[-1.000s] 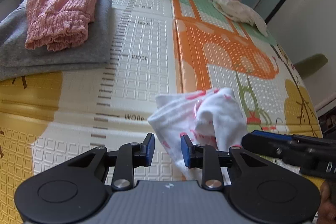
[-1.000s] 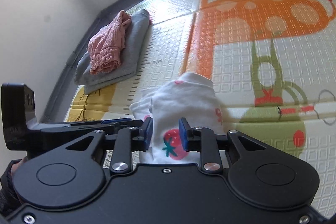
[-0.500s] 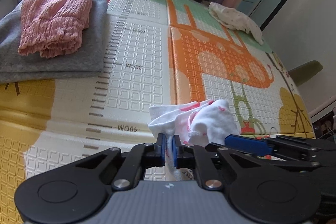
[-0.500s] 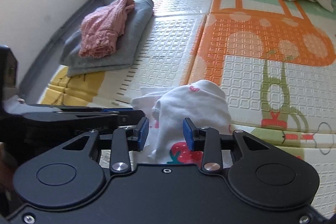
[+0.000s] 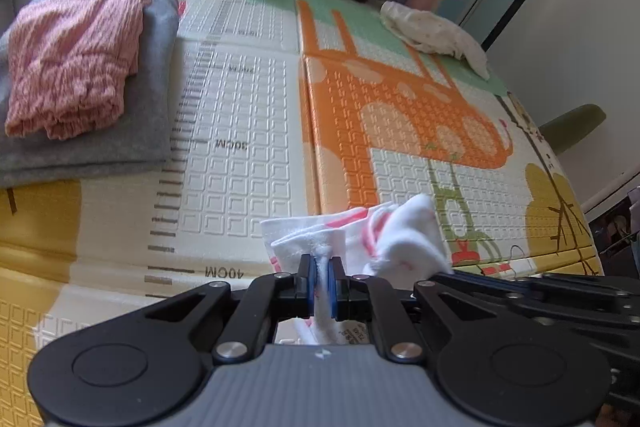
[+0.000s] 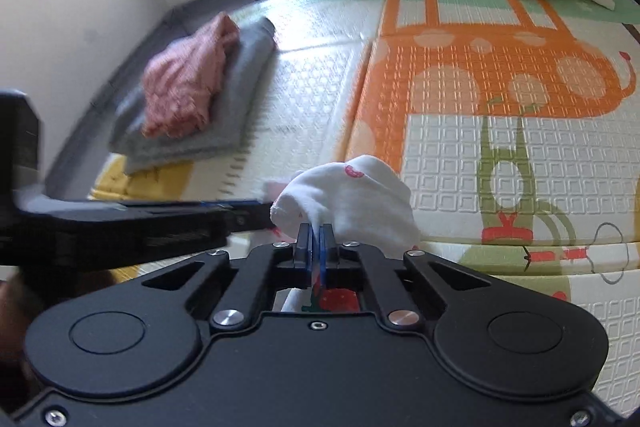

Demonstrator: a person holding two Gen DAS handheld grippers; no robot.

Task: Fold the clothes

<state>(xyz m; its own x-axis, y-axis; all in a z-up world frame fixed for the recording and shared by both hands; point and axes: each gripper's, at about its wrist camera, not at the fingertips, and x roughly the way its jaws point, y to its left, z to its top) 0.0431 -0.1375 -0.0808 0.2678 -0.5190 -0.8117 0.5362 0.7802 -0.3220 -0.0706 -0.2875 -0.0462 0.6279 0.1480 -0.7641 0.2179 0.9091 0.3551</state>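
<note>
Wide play mat (image 5: 248, 163) open ahead, folded pink-on-grey stack (image 5: 76, 67) far left, cream cloth (image 5: 432, 31) far right. White garment (image 5: 400, 239) bunched at near edge, long axis unclear. Left tongs (image 5: 320, 281) and right tongs (image 6: 316, 253) clamped on its fabric, right just closed.

White strawberry-print garment (image 5: 404, 239), pink top (image 5: 72, 51), grey sweater (image 5: 132, 123)

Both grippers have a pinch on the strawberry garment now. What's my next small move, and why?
Probably lift both hands and draw them apart: the left gripper and right gripper are each shut on the white garment, which is bunched on the mat and needs spreading before folding.
</note>
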